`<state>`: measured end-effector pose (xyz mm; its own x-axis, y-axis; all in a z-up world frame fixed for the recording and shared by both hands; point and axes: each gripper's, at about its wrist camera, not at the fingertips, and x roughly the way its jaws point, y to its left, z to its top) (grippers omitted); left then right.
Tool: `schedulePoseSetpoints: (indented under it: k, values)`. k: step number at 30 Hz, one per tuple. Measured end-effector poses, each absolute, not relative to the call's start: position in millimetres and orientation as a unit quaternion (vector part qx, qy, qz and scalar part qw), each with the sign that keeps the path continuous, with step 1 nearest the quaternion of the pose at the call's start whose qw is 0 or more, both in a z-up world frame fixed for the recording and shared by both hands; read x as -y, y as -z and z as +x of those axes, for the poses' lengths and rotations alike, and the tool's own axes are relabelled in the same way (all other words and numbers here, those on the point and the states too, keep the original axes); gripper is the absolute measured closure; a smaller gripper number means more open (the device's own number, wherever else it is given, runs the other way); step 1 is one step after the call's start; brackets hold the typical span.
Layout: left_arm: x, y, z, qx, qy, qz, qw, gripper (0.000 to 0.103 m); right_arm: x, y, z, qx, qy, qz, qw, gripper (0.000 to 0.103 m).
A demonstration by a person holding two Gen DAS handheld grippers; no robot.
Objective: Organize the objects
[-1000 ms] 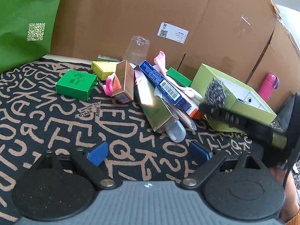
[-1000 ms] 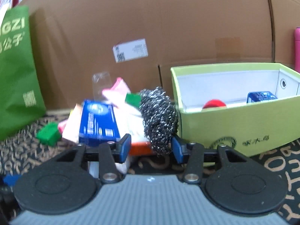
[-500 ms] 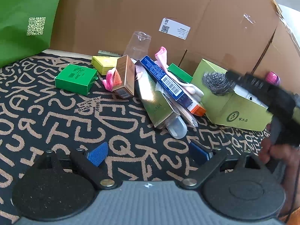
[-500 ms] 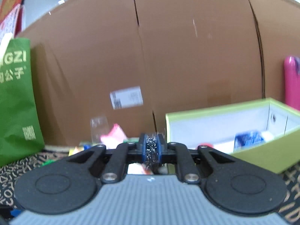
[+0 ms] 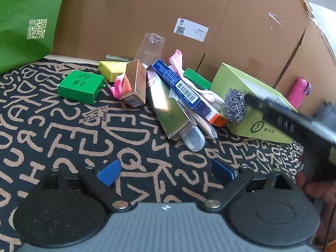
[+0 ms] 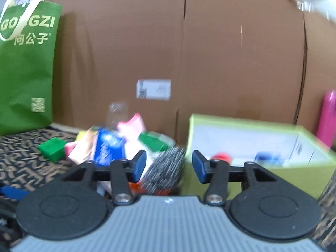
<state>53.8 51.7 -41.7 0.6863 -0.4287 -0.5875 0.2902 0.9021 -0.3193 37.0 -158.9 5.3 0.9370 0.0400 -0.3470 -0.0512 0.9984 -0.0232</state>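
Right tool: jaws parted to a middling gap, having just been opening. The steel scourer lies between the blue pads, blurred and tilted, clear of both pads as far as the right wrist view shows. In the left wrist view the same scourer sits at the tip of the right tool's dark fingers, in front of the near wall of the lime-green box; whether it rests on the cloth cannot be told.

Left tool: jaws wide apart, nothing between them, over bare patterned cloth that covers the table.

Lime-green box, open-topped, white inside: holds a red item and a blue item, both blurred.

Pile left of the box, items touching and overlapping: long blue carton with barcode, gold carton, copper-coloured carton, pink cloth, small green packet, clear plastic tube.

Apart from the pile: green carton, yellow carton just behind it.

Backdrop: cardboard wall with a white label; green bag at left; pink bottle at far right.
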Motion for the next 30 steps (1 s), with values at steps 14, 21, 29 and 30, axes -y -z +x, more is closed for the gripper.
schedulePoseSetpoints:
  k: [14, 21, 29, 30]
  values:
    - [-52, 42, 56, -0.342, 0.203, -0.099, 0.912, 0.007, 177, 21, 82, -0.217, 0.003, 0.269, 0.938, 0.036]
    - [-51, 43, 57, -0.341, 0.202, -0.094, 0.913, 0.007, 182, 35, 86, -0.212, 0.041, 0.32, 0.922, 0.062]
    - [-51, 42, 56, -0.343, 0.197, -0.092, 0.914, 0.007, 192, 2, 65, -0.137, -0.004, 0.239, 0.961, 0.078]
    - [-50, 42, 56, -0.343, 0.197, -0.091, 0.914, 0.007, 193, -6, 62, -0.122, 0.0, 0.226, 0.966, 0.078]
